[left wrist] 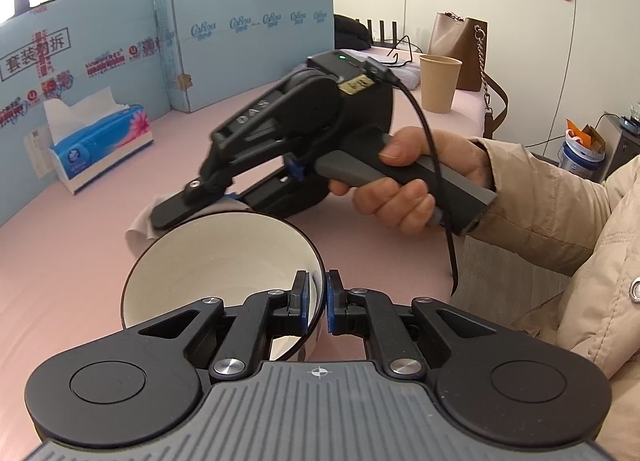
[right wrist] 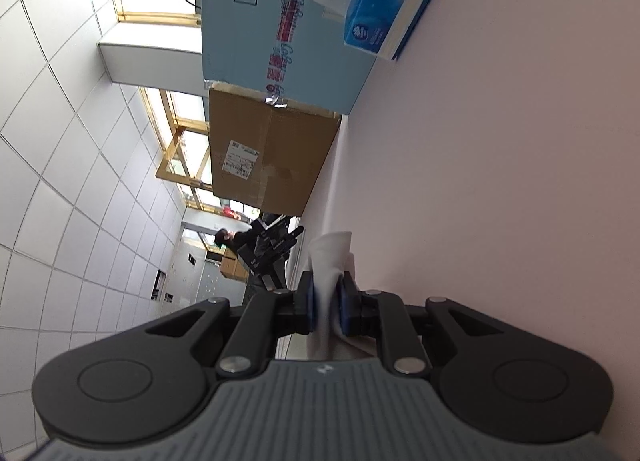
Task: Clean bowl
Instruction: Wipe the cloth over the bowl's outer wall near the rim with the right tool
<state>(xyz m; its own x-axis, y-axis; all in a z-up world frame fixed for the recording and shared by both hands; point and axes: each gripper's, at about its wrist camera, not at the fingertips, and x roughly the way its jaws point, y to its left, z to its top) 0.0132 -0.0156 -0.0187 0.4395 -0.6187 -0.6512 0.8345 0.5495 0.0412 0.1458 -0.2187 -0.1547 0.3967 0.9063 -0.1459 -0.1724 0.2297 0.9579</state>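
Left gripper jaws clamped on bowl rim; right gripper jaws clamped on tissue. Risk: wiping pressure could twist the bowl loose.

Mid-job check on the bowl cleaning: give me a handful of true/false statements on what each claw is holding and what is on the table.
1. The left claw grips the bowl by its rim. True.
2. The right claw is empty. False: it is shut on a white tissue.
3. The bowl's inside is white. True.
4. The tissue box lies inside the bowl. False: it sits on the pink table, by the blue cardboard panel.
5. A paper cup stands on the table beyond the right claw. True.
6. The tissue is wiping the bowl's inside. False: it hangs beyond the far rim.
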